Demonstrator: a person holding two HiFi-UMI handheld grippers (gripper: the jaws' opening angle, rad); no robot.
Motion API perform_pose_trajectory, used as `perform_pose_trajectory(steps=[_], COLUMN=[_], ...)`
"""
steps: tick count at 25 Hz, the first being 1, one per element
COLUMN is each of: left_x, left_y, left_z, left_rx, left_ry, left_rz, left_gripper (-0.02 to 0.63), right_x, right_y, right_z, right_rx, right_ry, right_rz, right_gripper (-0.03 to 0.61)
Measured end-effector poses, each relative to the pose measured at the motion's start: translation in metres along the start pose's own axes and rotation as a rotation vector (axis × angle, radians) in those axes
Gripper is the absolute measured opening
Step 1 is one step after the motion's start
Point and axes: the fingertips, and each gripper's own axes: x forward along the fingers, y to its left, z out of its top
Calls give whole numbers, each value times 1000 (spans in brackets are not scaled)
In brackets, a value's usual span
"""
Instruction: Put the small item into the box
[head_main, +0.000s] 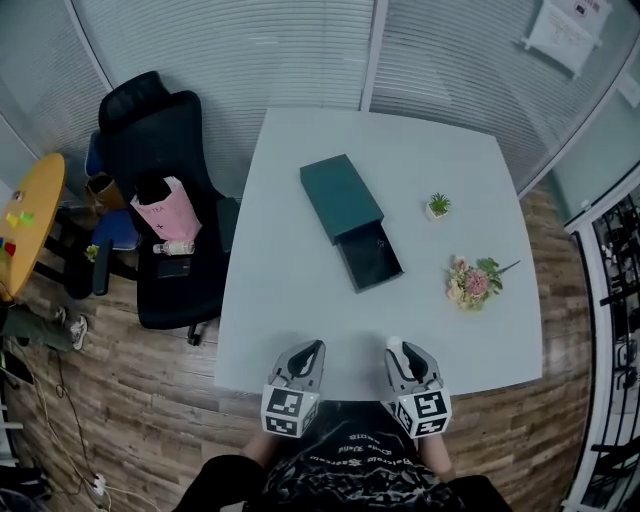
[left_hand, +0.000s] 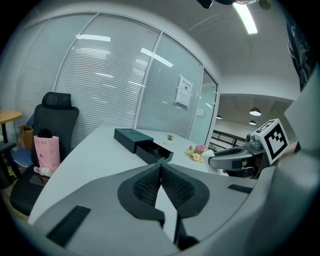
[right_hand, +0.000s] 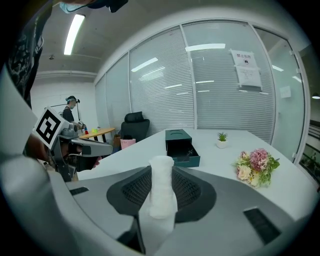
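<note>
Glass walls (head_main: 230, 50) back a table (head_main: 290, 300) with open box (head_main: 340, 197); left fingers (left_hand: 145, 187) together, right fingers (right_hand: 134, 192) pinching white roll (right_hand: 161, 187).

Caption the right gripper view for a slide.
Right gripper clamps a small white soft roll, aimed across the white table at the open dark green drawer box.

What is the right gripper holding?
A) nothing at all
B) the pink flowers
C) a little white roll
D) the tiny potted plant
C: in the right gripper view the white roll stands pinched between the jaws of the right gripper, while the flowers and the little plant sit far off on the table.
</note>
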Motion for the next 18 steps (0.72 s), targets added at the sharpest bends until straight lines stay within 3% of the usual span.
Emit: perform_pose_trajectory(steps=[13,18], left_x=[1,1], left_y=[0,-9], left_z=[1,0], left_rx=[-46,-33], left_ry=[-12,-5], left_rz=[82,77], left_gripper=[20,20], right_x=[24,44], right_y=[-30,-36], right_z=[93,128], right_rx=[-299,-414], right_ry=[-117,-110], right_rz=[84,148], right_gripper=[133,133])
